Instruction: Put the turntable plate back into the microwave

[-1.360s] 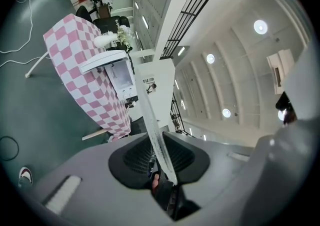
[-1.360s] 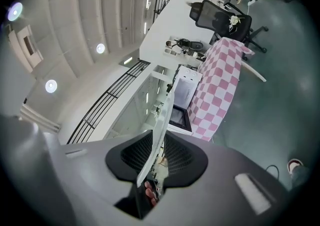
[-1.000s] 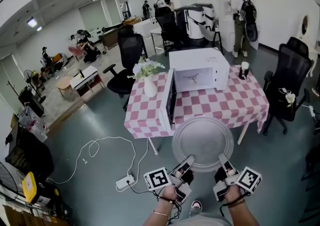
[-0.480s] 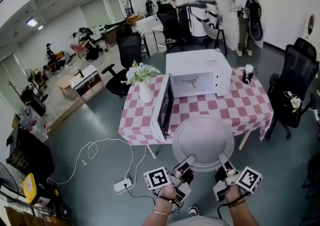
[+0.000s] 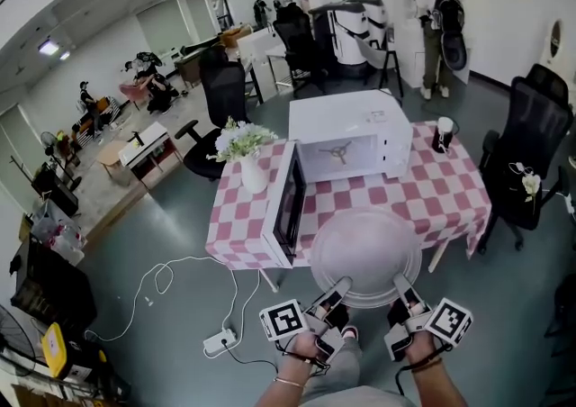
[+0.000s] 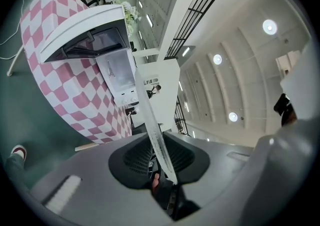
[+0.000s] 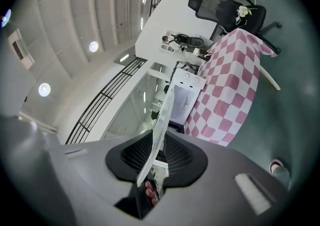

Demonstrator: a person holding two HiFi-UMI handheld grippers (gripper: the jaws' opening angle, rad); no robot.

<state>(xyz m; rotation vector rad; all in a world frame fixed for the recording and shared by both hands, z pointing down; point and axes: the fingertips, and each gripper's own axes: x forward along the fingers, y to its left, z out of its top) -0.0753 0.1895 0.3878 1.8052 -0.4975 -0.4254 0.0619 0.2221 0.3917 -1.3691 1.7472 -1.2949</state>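
Observation:
A round clear glass turntable plate (image 5: 364, 255) is held level between both grippers, in front of the table. My left gripper (image 5: 340, 288) is shut on its near left rim and my right gripper (image 5: 400, 285) on its near right rim. The white microwave (image 5: 346, 131) stands on the table with its door (image 5: 286, 203) swung open to the left; a roller ring shows inside. In the left gripper view the plate (image 6: 150, 115) runs edge-on between the pads (image 6: 192, 157). In the right gripper view the plate (image 7: 162, 125) is likewise pinched.
The table (image 5: 441, 198) has a pink and white checked cloth. On it stand a vase of flowers (image 5: 245, 151) at left and a cup (image 5: 442, 133) at right. A black office chair (image 5: 531, 153) stands at right. A power strip (image 5: 220, 340) with cable lies on the floor.
Both grippers have carried the plate toward the table. The plate's far rim now lies over the table's front edge, and the microwave looks nearer.

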